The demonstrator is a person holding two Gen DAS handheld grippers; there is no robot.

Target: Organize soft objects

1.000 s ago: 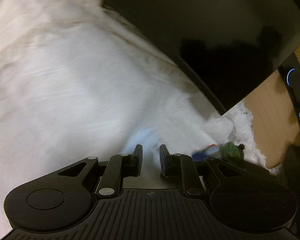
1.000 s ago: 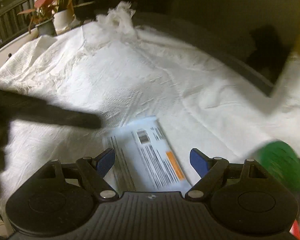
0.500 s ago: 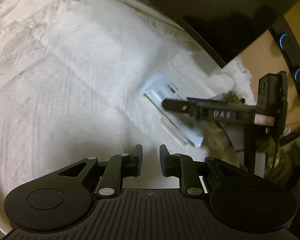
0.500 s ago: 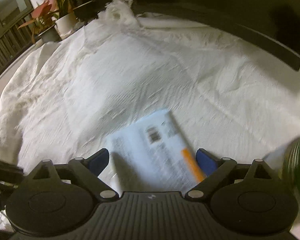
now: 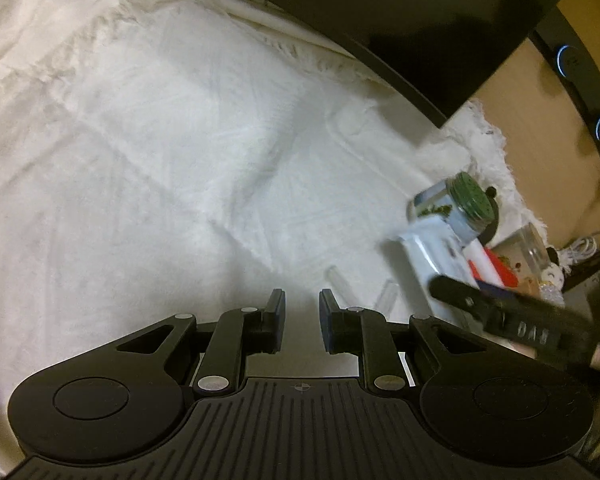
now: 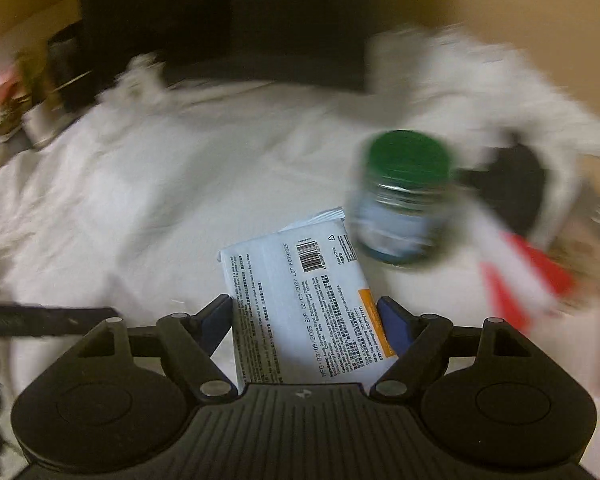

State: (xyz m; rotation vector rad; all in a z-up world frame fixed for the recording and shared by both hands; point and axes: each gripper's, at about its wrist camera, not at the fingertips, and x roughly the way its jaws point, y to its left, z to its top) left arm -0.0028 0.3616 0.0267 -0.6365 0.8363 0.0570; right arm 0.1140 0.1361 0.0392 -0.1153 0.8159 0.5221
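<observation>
My right gripper (image 6: pixel 305 320) is shut on a soft white wipes packet (image 6: pixel 300 304) printed with a barcode and an orange patch, held over the white cloth (image 6: pixel 160 200). The packet (image 5: pixel 436 252) also shows in the left wrist view at the right, with my right gripper's black finger (image 5: pixel 500 316) on it. My left gripper (image 5: pixel 302 320) is nearly shut with nothing between its pads, above the white cloth (image 5: pixel 180 160).
A green-lidded glass jar (image 6: pixel 404 196) stands just right of the packet; it also shows in the left wrist view (image 5: pixel 460 208). A red and white object (image 6: pixel 520 276) lies further right. A black screen (image 5: pixel 380 20) borders the cloth at the back. Potted plants (image 6: pixel 16 108) stand far left.
My right gripper has closed on the packet and swung right toward the green-lidded jar. My left gripper has stayed nearly shut while its view shifted over the cloth.
</observation>
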